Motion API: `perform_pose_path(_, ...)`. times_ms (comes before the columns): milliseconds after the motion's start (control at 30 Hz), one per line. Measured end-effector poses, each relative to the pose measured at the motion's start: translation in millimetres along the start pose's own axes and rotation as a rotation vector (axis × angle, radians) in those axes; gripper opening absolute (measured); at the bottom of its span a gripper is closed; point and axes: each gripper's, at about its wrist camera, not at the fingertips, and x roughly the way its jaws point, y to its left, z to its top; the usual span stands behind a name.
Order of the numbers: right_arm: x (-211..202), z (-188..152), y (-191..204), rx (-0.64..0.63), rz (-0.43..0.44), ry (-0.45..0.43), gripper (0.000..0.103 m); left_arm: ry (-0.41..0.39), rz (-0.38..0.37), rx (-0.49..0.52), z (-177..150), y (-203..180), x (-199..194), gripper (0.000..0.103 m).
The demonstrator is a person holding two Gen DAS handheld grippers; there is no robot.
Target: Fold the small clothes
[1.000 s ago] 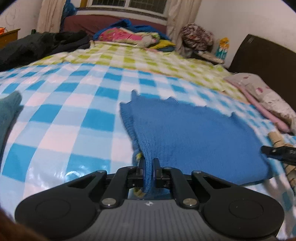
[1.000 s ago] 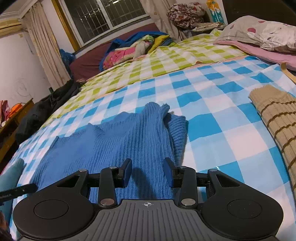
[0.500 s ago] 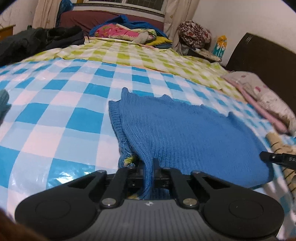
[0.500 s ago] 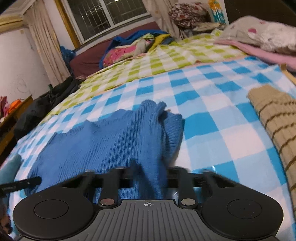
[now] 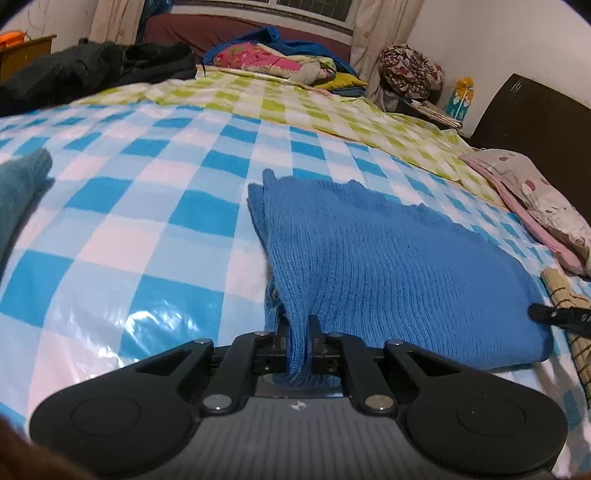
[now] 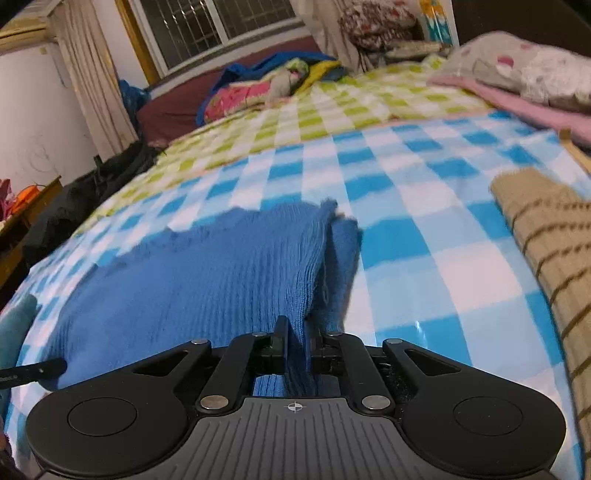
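While each pair of tongs pinches a bunch of blue knit at the near hem, the whole coming move turns on where the rest of the garment lies: straight ahead of both, running away across the bed. The left gripper (image 5: pixel 298 332) has its jaws easing slightly apart, yet a thick fold of the blue sweater (image 5: pixel 388 266) is plainly wedged between the pads; the right gripper (image 6: pixel 297 334) has its jaws drawing closed, with a narrower ridge of the same knit pressed between them. Each holds one near corner, the left at the garment's left edge, the right at its right edge, so neither hand is nearer than the other and the sweater's near border stretches across between them. Its long axis, by my reading, runs side to side, with the scalloped far edge lying farther off toward the window; a fold would likely carry the held edge forward over that far edge. In the left view the tip of the other tool (image 5: pixel 561 317) shows at the sweater's right side. Beneath it lies a glossy blue-and-white checked sheet (image 5: pixel 147 229), slick-looking, giving way farther back to a green checked cover (image 5: pixel 295 107). A tan striped knit (image 6: pixel 546 236) rests to the right, a teal garment (image 5: pixel 18 184) to the left, both apart from the sweater. Beyond are a spotted pillow (image 6: pixel 517 66), a heap of bright bedding (image 5: pixel 273 62), dark clothing (image 5: pixel 92 70) and a barred window (image 6: pixel 221 26).
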Motion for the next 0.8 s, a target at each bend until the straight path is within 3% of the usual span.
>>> perform_pose_path(100, -5, 2, 1, -0.013, -0.042, -0.016, 0.014, -0.008, 0.010, -0.010, 0, 1, -5, 0.023)
perform_pose_path(233, -19, 10, 12, -0.058, -0.109, -0.115, 0.018, -0.104, 0.084, 0.070, -1, -9, -17, 0.038)
perform_pose_path(300, -22, 18, 21, -0.085, -0.098, -0.138, 0.021, -0.134, 0.090, 0.098, 3, -10, -18, 0.039)
perform_pose_path(467, 13, 35, 68, -0.140, 0.041, -0.039, 0.028, -0.144, 0.078, 0.085, 9, -3, -8, 0.040)
perform_pose_path(633, 66, 46, 117, -0.176, 0.111, 0.046, 0.036, -0.145, 0.051, 0.085, 2, 0, 0, 0.043)
perform_pose_path(800, 107, 39, 143, -0.217, 0.059, 0.110, 0.034, -0.132, 0.037, 0.117, -4, 6, 1, 0.046)
